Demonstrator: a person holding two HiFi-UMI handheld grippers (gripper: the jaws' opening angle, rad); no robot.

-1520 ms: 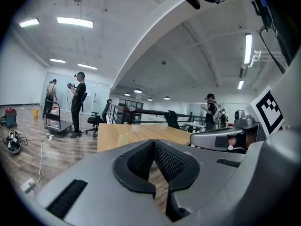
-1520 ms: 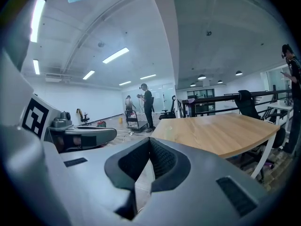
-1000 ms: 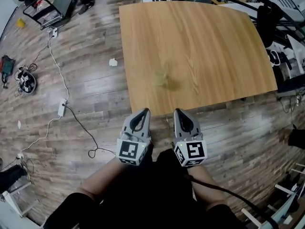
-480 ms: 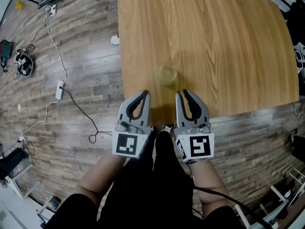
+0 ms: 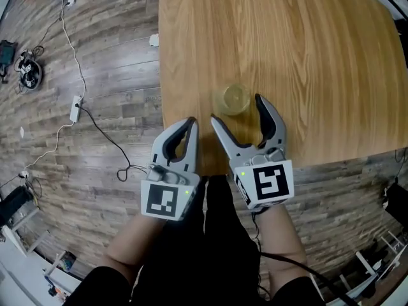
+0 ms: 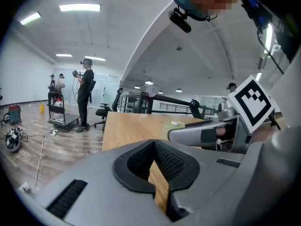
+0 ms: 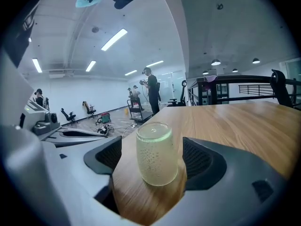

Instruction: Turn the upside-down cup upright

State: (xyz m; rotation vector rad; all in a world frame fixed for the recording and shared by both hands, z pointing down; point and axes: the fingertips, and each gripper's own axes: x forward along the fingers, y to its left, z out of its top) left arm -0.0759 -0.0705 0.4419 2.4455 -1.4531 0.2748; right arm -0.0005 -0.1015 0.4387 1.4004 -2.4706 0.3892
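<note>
Jaws of right gripper (image 5: 236, 108) have just opened, now advanced around untouched cup (image 5: 233, 97).

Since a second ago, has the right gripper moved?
Yes. The right gripper went forward over the table edge; its jaws have just been opening, the cup between them.
</note>
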